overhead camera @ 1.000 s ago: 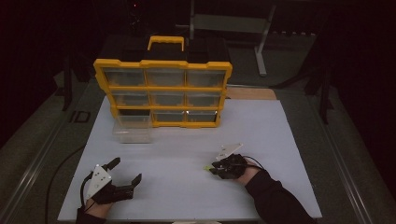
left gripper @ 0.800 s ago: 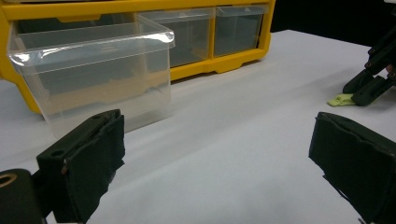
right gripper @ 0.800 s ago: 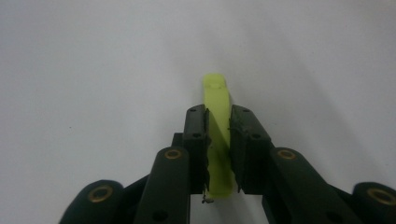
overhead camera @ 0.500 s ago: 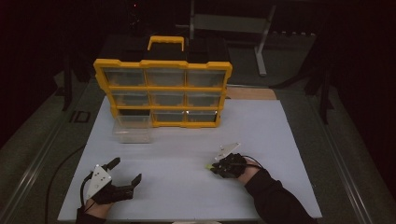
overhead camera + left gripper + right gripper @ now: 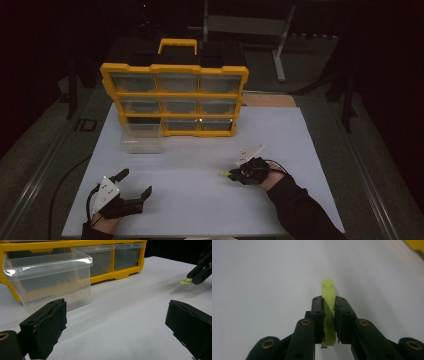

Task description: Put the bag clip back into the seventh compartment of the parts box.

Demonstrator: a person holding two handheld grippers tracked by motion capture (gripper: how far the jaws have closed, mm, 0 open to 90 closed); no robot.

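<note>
A small lime-green plastic piece (image 5: pixel 328 302) is clamped between the jaws of my right gripper (image 5: pixel 328 305), its tip sticking out just above the white table sheet. From above, that gripper (image 5: pixel 235 173) sits right of centre with the green piece (image 5: pixel 226 174) pointing left. The green piece (image 5: pixel 185 281) also appears far right in the left gripper view. My left gripper (image 5: pixel 134 184) rests at the near left, wide open and holding nothing. A clear plastic drawer (image 5: pixel 142 137) stands pulled out in front of the yellow organiser (image 5: pixel 174 95); the clear drawer (image 5: pixel 50 280) is close ahead of the left jaws.
The yellow organiser with clear drawers and a handle stands upright at the back of the white sheet (image 5: pixel 200 190). A brown board (image 5: pixel 270 100) lies behind its right side. Dark surroundings and metal table rails border the sheet.
</note>
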